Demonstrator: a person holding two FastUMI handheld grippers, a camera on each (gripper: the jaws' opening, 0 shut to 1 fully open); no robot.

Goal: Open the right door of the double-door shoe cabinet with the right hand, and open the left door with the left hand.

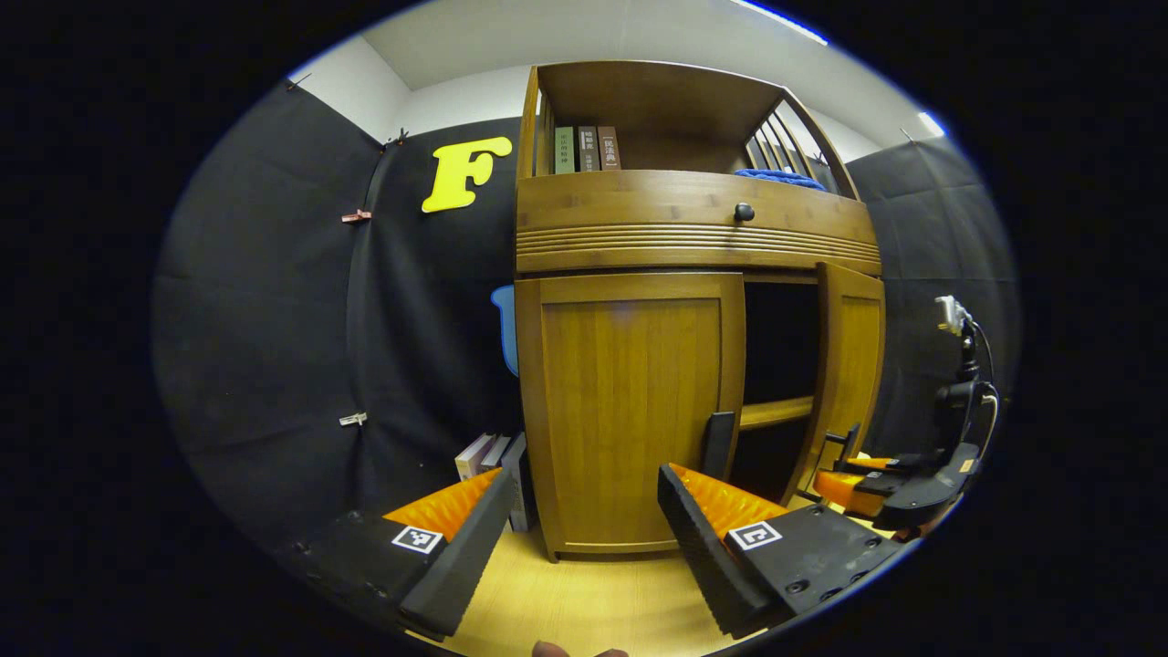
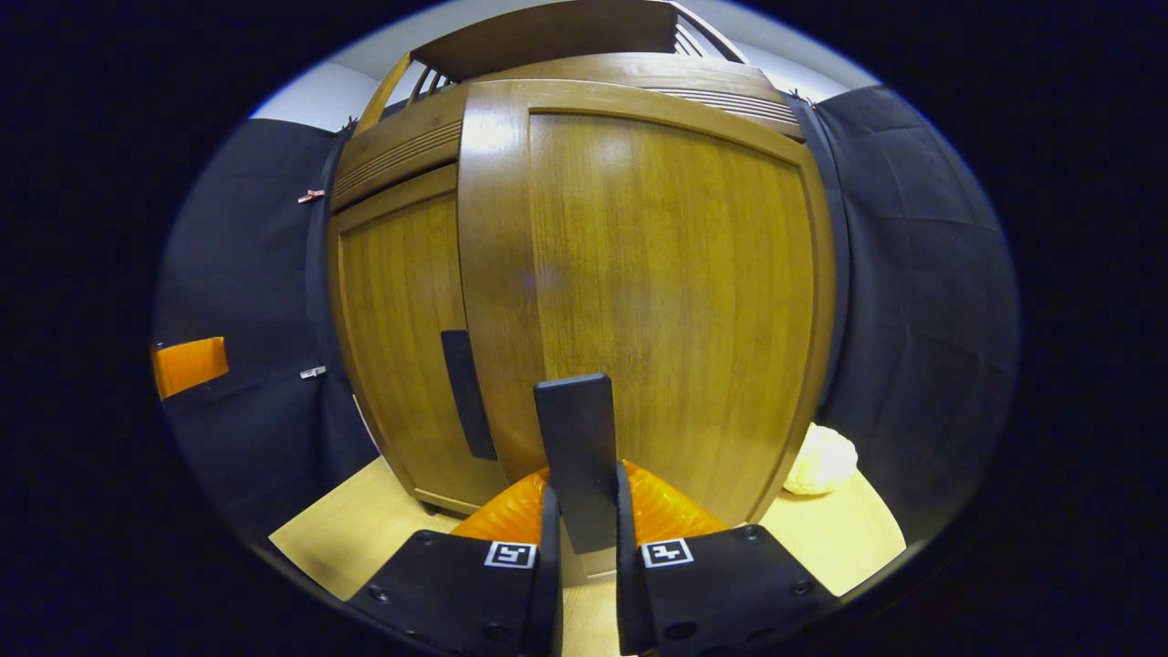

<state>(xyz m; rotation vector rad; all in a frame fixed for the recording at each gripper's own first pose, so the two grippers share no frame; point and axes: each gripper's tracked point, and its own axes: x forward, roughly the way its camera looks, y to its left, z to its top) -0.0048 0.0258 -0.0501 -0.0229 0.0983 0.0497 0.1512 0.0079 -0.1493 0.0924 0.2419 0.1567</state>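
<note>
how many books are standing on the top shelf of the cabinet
3: a green book, a dark brown one and a reddish-brown one, side by side at the left of the top shelf. The cabinet's side post may hide more.

I see brown wood shoe cabinet standing upright. Right door swung open, dark inside with shelf board. Left door flat shut. Each door has flat black handle near its inner edge.
</note>
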